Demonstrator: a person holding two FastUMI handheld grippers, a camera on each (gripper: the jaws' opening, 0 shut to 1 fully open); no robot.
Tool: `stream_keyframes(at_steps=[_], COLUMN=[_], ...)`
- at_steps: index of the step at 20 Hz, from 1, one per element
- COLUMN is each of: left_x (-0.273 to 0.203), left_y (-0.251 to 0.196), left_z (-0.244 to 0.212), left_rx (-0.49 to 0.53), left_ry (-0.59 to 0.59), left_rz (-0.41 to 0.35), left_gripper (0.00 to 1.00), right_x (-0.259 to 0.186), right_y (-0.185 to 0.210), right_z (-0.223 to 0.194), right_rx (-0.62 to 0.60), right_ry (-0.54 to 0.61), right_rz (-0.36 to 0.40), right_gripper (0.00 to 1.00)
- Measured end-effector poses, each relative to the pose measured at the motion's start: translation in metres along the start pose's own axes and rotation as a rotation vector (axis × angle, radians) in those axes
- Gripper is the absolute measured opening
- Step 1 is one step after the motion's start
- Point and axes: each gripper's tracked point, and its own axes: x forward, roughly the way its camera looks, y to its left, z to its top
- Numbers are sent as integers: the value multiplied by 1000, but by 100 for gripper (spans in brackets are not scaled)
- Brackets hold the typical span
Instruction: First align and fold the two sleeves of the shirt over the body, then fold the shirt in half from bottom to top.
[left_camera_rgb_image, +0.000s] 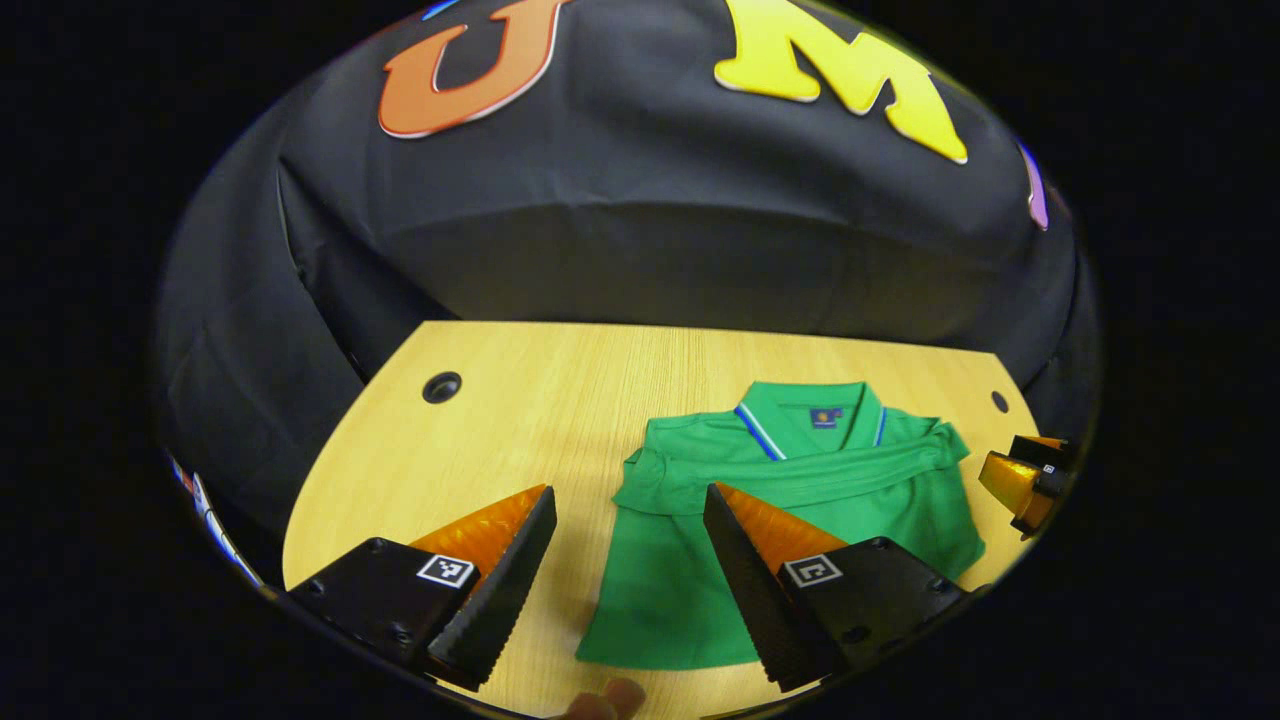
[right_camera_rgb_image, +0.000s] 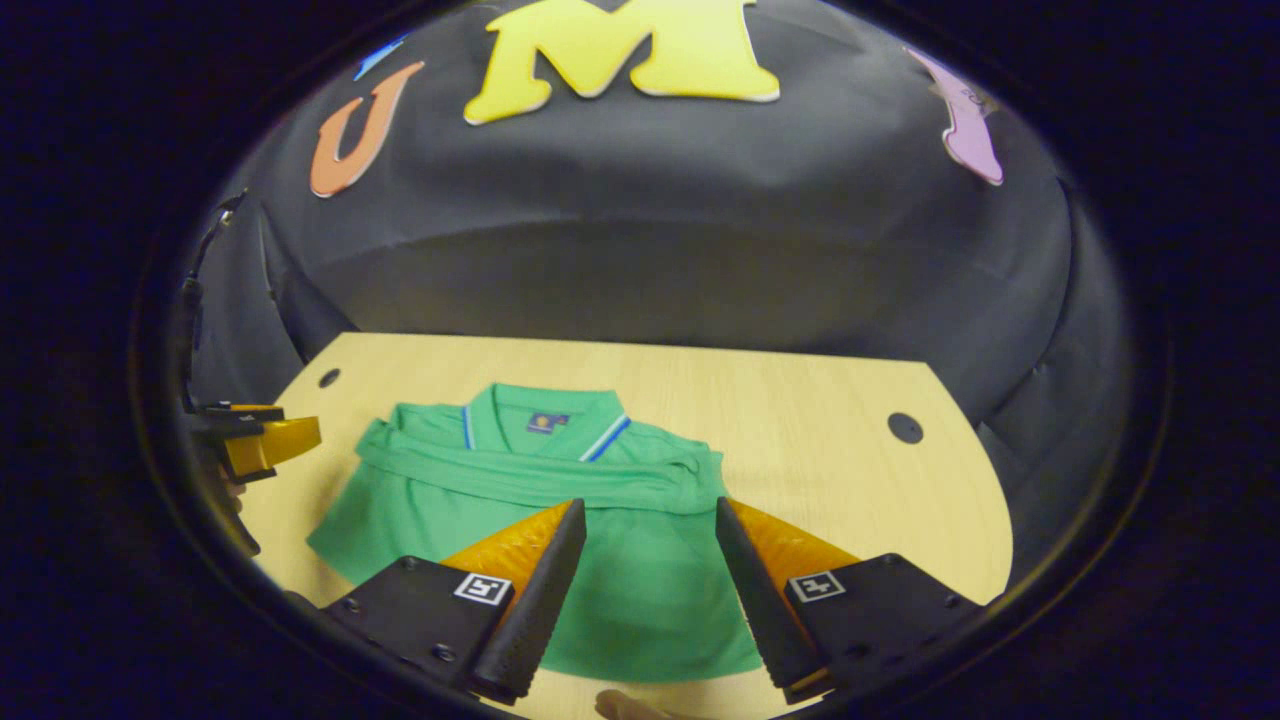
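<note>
shirt (left_camera_rgb_image: 800, 520) hem corner hidden behind left claw (left_camera_rgb_image: 630, 510), collar label too small to read

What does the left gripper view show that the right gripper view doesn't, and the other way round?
Left gripper view: the left gripper, open, straddling a hem corner of the green shirt, with the right gripper at the right edge. Right gripper view: the right gripper, open over the shirt's body, the left gripper at the left edge. Shared: the shirt, sleeves folded across, on the wooden table.
</note>
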Motion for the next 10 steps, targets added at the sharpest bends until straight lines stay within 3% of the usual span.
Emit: stream_keyframes(at_steps=[1, 2, 4, 8, 9, 10], left_x=[-22, -43, -87, -177, -200, -220], left_y=[-1, -1, -4, -6, -6, -6], left_z=[11, 21, 41, 59, 65, 68], left_rx=[-2, -5, -14, 7, 12, 17], left_ry=[-43, -87, -173, -296, -325, -347], left_rz=[-2, -4, -8, -27, -34, -37], left_gripper=[96, 96, 96, 96, 95, 96], right_x=[-23, -49, -100, -196, -219, -242], right_y=[3, 6, 10, 21, 20, 17], right_z=[14, 27, 46, 73, 83, 91], right_rx=[-14, -26, -62, -65, -63, -55], right_ry=[-53, -97, -176, -300, -350, -402], right_rz=[-4, -4, -21, -18, -30, -44], right_gripper=[78, 79, 92, 86, 95, 95])
